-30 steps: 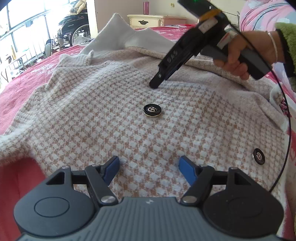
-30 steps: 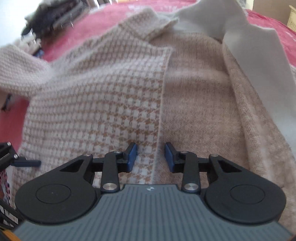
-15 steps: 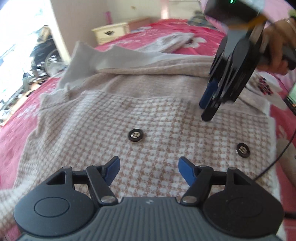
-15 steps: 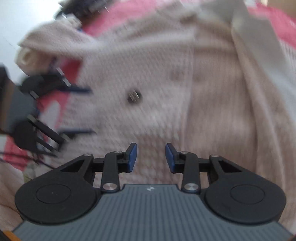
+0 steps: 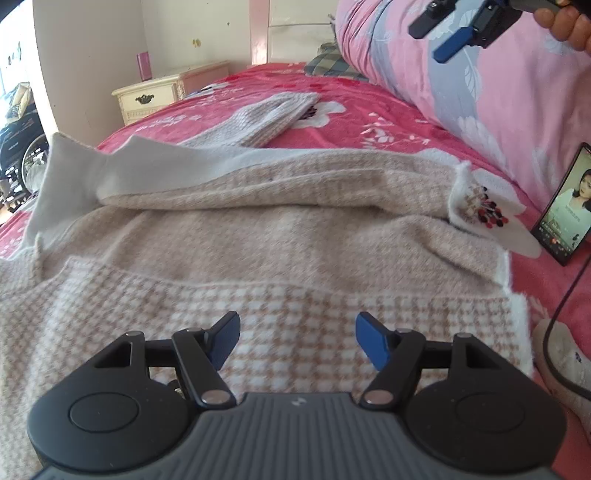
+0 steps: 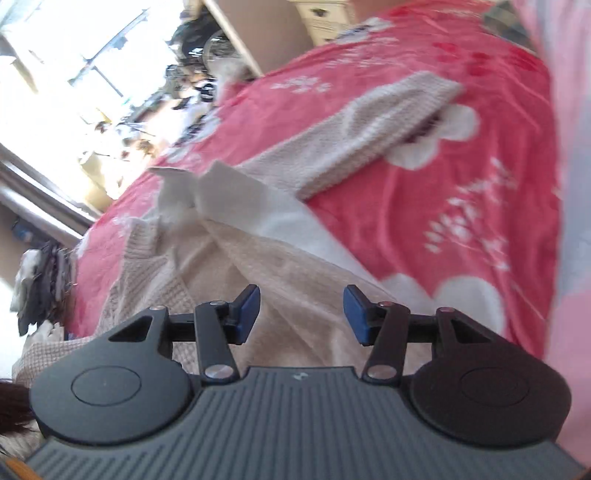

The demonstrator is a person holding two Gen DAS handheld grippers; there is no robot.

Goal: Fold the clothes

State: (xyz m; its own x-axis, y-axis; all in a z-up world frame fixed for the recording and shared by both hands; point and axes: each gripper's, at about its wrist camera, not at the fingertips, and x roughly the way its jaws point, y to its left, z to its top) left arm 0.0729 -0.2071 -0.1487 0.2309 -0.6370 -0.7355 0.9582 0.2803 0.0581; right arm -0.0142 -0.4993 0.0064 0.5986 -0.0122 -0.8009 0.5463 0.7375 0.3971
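Note:
A beige knit cardigan (image 5: 258,243) with a checked front panel (image 5: 295,306) and a grey lining (image 5: 92,173) lies spread on a red floral bedspread (image 5: 369,110). One sleeve (image 5: 273,114) stretches toward the far side. My left gripper (image 5: 296,341) is open, low over the checked panel, nothing between its fingers. The right gripper (image 5: 441,31) is raised high at the top right, held by a hand, open. In the right wrist view the right gripper (image 6: 301,314) is open above the cardigan (image 6: 258,280), with the sleeve (image 6: 376,129) beyond.
A phone (image 5: 561,206) with a lit screen leans at the right bed edge, its cable (image 5: 554,317) trailing down. A pink quilt (image 5: 480,81) is piled at the right. A cream bedside cabinet (image 5: 166,92) stands beyond the bed, a wheelchair (image 5: 18,147) at far left.
The right gripper has lifted off the cardigan, up and to the right, and opened wider. My left gripper has tilted up toward the far side; the buttons have left its view.

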